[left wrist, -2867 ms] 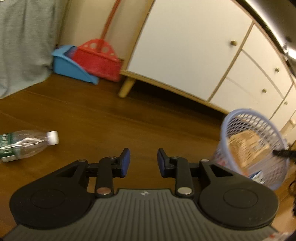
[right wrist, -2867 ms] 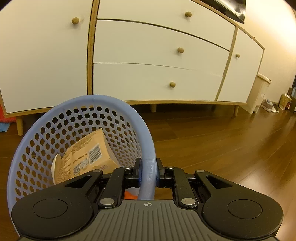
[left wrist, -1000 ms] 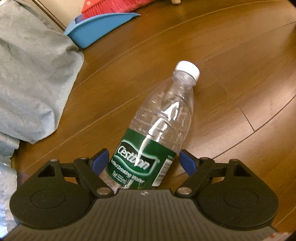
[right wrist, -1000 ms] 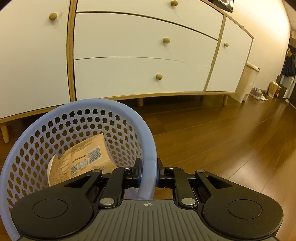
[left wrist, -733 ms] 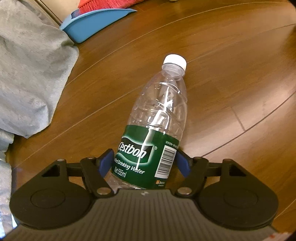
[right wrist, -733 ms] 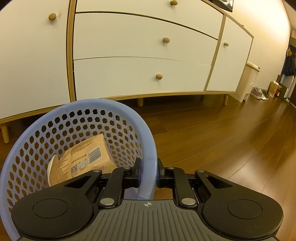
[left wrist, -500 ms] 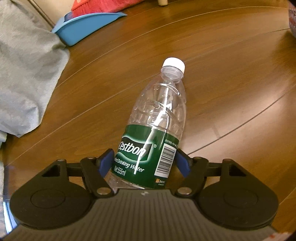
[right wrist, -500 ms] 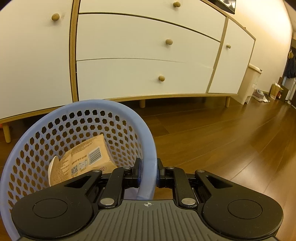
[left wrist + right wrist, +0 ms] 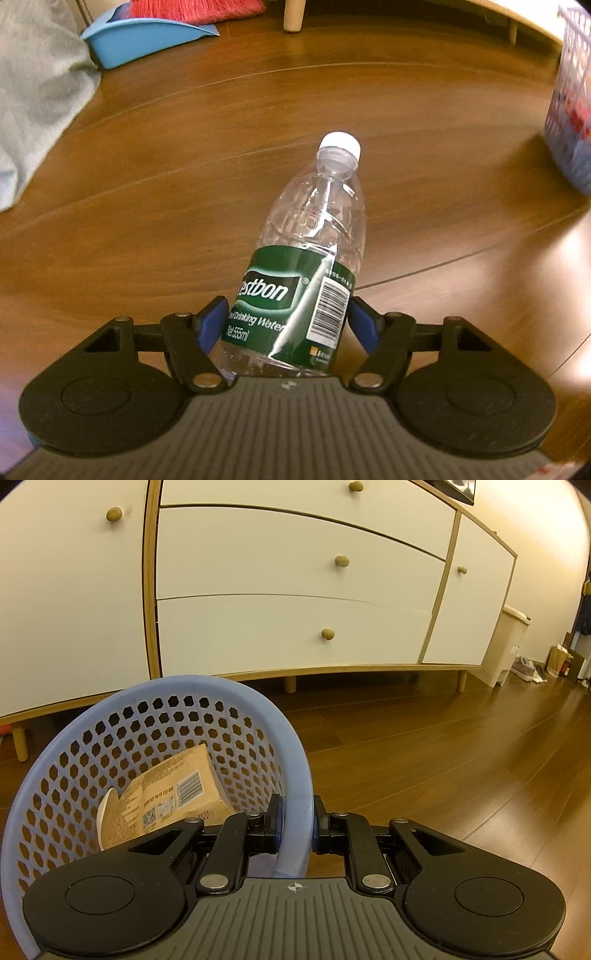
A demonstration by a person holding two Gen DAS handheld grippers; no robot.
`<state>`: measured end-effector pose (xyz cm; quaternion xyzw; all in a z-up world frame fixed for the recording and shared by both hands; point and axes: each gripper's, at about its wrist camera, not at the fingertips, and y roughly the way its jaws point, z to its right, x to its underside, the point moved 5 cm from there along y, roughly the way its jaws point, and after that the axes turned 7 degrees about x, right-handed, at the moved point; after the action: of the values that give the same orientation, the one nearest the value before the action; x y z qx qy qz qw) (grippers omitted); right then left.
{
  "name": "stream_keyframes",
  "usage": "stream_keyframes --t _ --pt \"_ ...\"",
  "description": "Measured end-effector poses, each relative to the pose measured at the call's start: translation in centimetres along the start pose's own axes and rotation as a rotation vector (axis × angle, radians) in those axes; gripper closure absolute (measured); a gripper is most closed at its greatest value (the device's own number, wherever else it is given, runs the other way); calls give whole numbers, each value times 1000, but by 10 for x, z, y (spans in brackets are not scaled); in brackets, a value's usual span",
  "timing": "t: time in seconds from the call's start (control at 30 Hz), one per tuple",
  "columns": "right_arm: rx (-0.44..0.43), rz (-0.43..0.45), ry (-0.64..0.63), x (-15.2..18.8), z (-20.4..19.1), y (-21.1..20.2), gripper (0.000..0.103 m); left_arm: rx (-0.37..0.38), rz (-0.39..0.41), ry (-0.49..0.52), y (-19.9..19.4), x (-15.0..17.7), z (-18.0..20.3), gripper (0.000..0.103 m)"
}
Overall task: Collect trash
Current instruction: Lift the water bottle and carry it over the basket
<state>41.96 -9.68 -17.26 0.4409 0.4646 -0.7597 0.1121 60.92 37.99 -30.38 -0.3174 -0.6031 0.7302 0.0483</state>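
- Wooden floor (image 9: 155, 192) runs under both views, with a white sideboard (image 9: 295, 590) standing on short legs behind.
- Left gripper (image 9: 286, 321): its blue pads (image 9: 212, 321) press either side of the plastic bottle (image 9: 306, 258) at the green label, low on the body, so it is clamped on the bottle. The white cap (image 9: 340, 144) points away, and most of the length sticks out past the pads.
- Risk, as I judge it: the thin, empty-looking wall may buckle under the squeeze, and the smooth label could let the bottle swivel or slide out during a quick swing.
- Right gripper (image 9: 295, 829): its jaws pinch the rim of the blue basket (image 9: 110, 738) from inside and outside. A tan packet (image 9: 166, 797) already lies within.
- Risk: a basket held by one spot on the rim can sag or twist, tipping the opening away from the bottle.
- Further out, the basket shows at the far right edge of the left view, well apart from the bottle; a long, capped bottle could catch the rim and bounce out.
- Grey cloth (image 9: 37, 92) and a blue dustpan (image 9: 144, 37) lie to the left, away from that path.
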Motion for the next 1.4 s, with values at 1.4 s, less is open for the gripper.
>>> stream_keyframes --t 1.4 --pt "-142 74 -125 -8 -6 9 93 55 128 -277 -21 -10 38 43"
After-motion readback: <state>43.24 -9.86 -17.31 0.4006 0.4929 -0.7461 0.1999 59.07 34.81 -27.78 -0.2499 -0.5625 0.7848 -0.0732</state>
